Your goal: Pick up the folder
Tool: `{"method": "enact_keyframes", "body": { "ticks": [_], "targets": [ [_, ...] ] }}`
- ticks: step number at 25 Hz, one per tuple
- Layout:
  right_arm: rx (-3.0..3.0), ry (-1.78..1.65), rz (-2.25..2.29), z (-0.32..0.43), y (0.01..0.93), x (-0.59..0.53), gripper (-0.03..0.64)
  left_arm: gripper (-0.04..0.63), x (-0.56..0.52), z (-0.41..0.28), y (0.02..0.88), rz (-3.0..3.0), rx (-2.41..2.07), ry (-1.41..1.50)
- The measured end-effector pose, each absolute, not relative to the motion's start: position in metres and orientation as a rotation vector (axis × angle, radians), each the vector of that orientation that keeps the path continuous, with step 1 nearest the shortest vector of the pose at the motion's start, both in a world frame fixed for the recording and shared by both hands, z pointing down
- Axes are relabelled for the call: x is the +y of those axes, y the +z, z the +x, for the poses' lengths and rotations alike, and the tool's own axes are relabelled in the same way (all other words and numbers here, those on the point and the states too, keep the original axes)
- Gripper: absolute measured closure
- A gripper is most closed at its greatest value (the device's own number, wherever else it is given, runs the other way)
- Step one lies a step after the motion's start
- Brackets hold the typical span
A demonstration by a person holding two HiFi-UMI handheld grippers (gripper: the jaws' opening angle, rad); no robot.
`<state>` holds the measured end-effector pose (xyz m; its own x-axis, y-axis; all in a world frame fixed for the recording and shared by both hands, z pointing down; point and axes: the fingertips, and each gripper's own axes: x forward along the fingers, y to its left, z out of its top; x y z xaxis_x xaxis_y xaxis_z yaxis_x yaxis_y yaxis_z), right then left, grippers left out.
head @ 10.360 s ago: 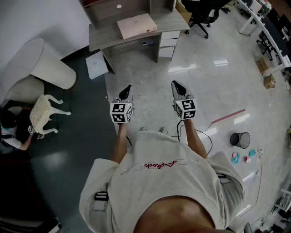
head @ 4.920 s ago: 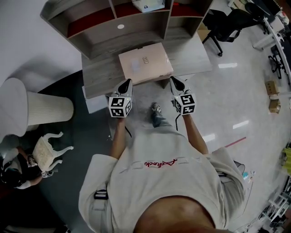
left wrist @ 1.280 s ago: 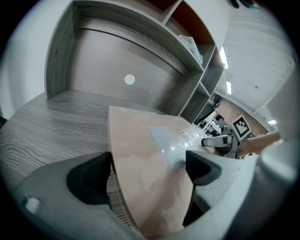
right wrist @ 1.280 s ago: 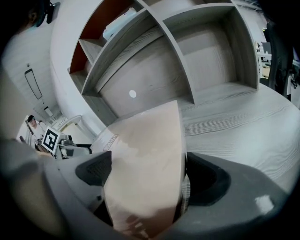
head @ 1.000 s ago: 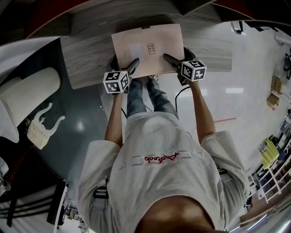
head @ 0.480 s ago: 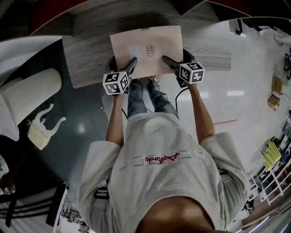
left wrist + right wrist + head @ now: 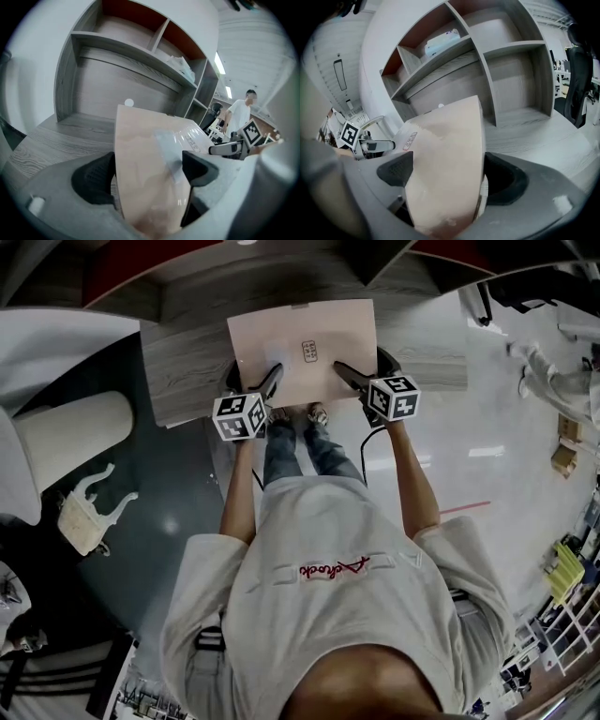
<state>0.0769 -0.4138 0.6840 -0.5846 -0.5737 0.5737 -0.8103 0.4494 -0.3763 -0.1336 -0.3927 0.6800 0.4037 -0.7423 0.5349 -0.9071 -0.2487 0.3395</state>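
Note:
The folder (image 7: 300, 343) is a thick, pale pink board case with a small label, held over the grey wooden desk (image 7: 187, 381). My left gripper (image 7: 272, 377) is shut on its near edge at the left, and my right gripper (image 7: 345, 371) is shut on the same edge at the right. In the left gripper view the folder (image 7: 145, 159) fills the gap between the two dark pads, standing on edge. The right gripper view has the folder (image 7: 445, 159) clamped the same way between its pads. The near edge is raised off the desk; I cannot tell whether the far edge touches.
A shelf unit (image 7: 117, 51) rises behind the desk, with a pale package (image 7: 440, 44) on an upper shelf. A white ribbed seat (image 7: 56, 437) and a small white stool (image 7: 89, 512) stand at the left. A black office chair (image 7: 581, 70) is at the right; a person (image 7: 241, 112) stands farther off.
Both grippers have risen together with the folder's near edge between them. Before that, the person walked up to the desk and set both grippers on the folder.

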Motion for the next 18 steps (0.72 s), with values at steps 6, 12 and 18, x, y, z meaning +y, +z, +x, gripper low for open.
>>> {"method": "enact_keyframes", "body": {
  "ticks": [6,12,18],
  "targets": [
    [-2.395,0.835,1.207,0.081,0.652,-0.412,0.124,0.132,-0.392,-0.130,0.646,2.113,-1.435,0.321],
    [-2.445,0.783,1.234,0.087,0.624,-0.407,0.124,0.133,-0.389,-0.124,0.615,2.162,-1.466,0.293],
    [-2.497,0.727,1.249,0.110,0.589,-0.420,0.124,0.133,-0.401,-0.102,0.577,2.208,-1.508,0.269]
  ]
}}
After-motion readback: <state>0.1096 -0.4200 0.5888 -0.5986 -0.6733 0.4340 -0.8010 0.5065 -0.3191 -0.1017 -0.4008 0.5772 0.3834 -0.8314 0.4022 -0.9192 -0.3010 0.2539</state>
